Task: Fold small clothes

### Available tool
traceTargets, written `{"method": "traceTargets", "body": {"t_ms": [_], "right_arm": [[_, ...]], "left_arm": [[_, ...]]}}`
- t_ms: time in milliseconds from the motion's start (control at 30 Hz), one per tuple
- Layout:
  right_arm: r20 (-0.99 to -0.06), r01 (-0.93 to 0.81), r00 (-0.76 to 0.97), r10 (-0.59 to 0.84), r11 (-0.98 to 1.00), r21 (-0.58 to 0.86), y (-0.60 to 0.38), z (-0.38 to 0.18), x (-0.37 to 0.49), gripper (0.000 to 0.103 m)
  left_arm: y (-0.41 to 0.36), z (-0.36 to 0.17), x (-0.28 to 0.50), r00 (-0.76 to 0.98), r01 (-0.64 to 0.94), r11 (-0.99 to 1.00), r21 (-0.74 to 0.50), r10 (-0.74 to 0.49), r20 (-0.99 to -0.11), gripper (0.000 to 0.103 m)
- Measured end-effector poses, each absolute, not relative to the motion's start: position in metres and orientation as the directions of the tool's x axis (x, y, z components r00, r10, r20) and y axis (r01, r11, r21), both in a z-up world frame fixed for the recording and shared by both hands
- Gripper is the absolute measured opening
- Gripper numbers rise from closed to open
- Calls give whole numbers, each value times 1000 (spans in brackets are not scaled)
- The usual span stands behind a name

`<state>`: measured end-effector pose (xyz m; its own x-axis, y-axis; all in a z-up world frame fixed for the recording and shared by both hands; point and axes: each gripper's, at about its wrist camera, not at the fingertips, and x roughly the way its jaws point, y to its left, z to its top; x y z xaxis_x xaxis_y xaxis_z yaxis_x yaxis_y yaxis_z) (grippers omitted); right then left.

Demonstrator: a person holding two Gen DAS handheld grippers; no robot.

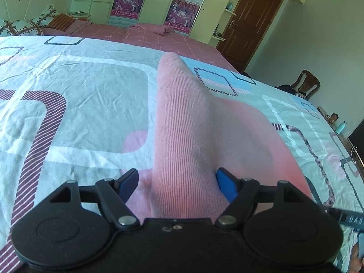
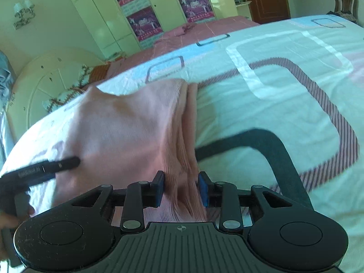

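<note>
Two tongs, one garment, and imo we're mid-fold right now. The pink ribbed knit garment [image 1: 182, 122] is on the bed, lying over the white quilt cover with grey, pink and blue rounded-square print [image 1: 79, 86], with part of it pulled up off the cover.

Left tongs [image 1: 177, 184]: blue pads stand fairly wide apart w/ a thick ridge of the pink knit running up between them. The right pad looks to be touching the cloth, the left pad seems just off it, so I can't tell if that's a real grip or the fabric is only draped through. Calling it unclear tbh.

Right tongs [image 2: 181, 188]: pads are much closer together and a bunched, pleated edge of the garment [image 2: 127, 125] sits squeezed between them, both pads pressing on cloth. Looks like a proper pinch. In the right wrist view the rest of the knit spreads out flat to the left on the quilt cover [image 2: 273, 95], and the other tool's black finger shows near its left side.

Step, as I read it: an edge is gathered and lifted, about to be carried over the flat part. Can't say how many folds are done, prob early-to-mid.

Next move needs, imo:
- both ends kept level so the edge doesn't sag
- carry across the flat panel, lay edge on edge
- let go only once the cloth rests down, bc ribbed knit stretches and slides

Background: pink checked bedsheet [image 1: 159, 36] farther back, fyi.
</note>
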<state>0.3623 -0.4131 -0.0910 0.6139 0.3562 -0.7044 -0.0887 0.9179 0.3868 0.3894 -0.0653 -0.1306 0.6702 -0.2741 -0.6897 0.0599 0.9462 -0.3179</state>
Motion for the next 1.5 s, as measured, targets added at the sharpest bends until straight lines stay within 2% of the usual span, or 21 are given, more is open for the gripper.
{"method": "traceTargets", "body": {"t_ms": [100, 200, 567, 600, 667, 700, 733, 1000, 1200, 1233, 1267, 1300, 1367, 1433, 1500], "right_arm": [[-740, -72, 600, 306, 941, 331, -412, -101, 354, 31], [-747, -62, 586, 313, 937, 344, -414, -102, 352, 32], [-686, -97, 638, 349, 921, 378, -416, -59, 402, 33], [-688, -94, 635, 352, 919, 383, -415, -60, 411, 34], [-689, -93, 628, 362, 914, 396, -411, -62, 425, 42], [-689, -89, 626, 364, 912, 401, -408, -64, 432, 54], [-688, -88, 625, 369, 909, 407, -406, -66, 438, 60], [-702, -80, 617, 357, 915, 395, -392, -84, 483, 60], [-714, -43, 608, 347, 912, 407, -392, -100, 507, 59], [-712, -46, 607, 353, 910, 412, -391, -103, 509, 57], [-710, -54, 608, 355, 911, 410, -390, -104, 510, 36], [-713, -68, 603, 357, 914, 400, -386, -105, 512, 27], [-711, -82, 617, 338, 926, 369, -381, -105, 511, 23], [-700, -92, 639, 319, 935, 342, -379, -102, 509, 6], [-656, -71, 706, 266, 949, 308, -384, -92, 501, 6]], "left_arm": [[-66, -130, 390, 668, 54, 947, -317, -270, -694, 76], [-68, -125, 390, 666, 51, 954, -296, -253, -701, 75], [-77, -94, 415, 690, 75, 971, -227, -215, -692, 73], [-77, -93, 419, 692, 76, 972, -223, -212, -690, 73], [-77, -91, 427, 698, 76, 975, -207, -200, -688, 73], [-77, -91, 432, 700, 73, 976, -203, -195, -687, 73], [-76, -91, 436, 701, 70, 977, -201, -191, -687, 73], [-74, -97, 466, 710, 61, 982, -177, -168, -684, 73], [-69, -110, 484, 698, 38, 973, -227, -188, -691, 72], [-69, -114, 487, 694, 36, 972, -234, -192, -694, 71], [-69, -118, 488, 689, 37, 971, -238, -197, -697, 70], [-69, -122, 490, 685, 39, 969, -244, -204, -699, 69], [-68, -127, 492, 682, 35, 965, -259, -213, -700, 67], [-68, -128, 494, 682, 31, 960, -277, -223, -696, 64], [-70, -127, 495, 690, 36, 958, -286, -231, -686, 64]]}}
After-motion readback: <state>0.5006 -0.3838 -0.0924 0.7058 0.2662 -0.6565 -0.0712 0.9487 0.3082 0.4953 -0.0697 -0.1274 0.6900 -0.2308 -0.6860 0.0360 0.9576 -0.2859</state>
